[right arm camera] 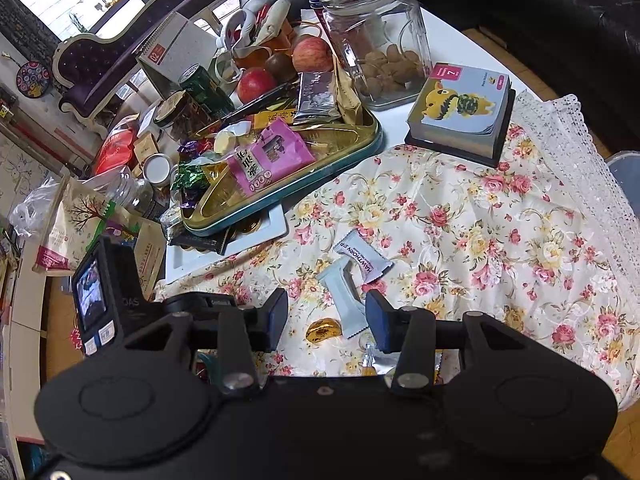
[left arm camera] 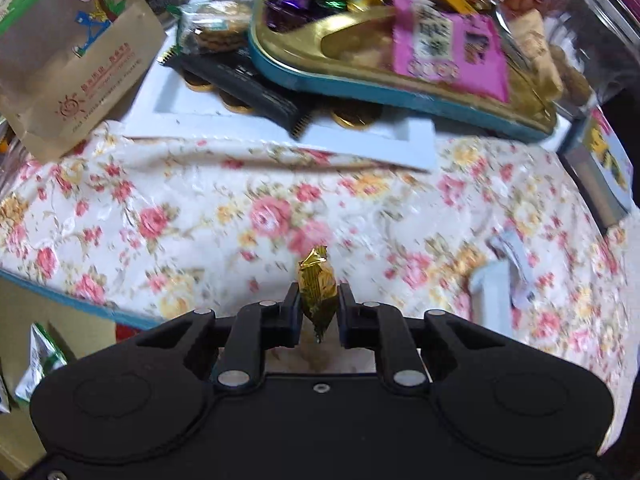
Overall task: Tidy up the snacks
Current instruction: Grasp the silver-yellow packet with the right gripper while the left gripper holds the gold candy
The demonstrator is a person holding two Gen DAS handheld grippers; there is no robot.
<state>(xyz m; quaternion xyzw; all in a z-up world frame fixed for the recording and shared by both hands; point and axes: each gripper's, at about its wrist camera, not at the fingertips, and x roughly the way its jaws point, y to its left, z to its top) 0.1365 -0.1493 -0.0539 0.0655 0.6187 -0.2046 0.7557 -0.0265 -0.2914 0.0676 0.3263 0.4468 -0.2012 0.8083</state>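
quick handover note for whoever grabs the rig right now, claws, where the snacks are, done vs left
Left claw: shut on a gold-wrapped candy, lifted above the floral cloth.
Right claw: open, empty, above the loose snacks.
Gold tray: already holds several snacks, including a pink packet and purple and green candies.
Left on the cloth: a hawthorn packet, a pale blue packet, a gold candy and a silver packet partly hidden under the right claw.
Probably next: carry the held candy to the tray, then collect the rest.
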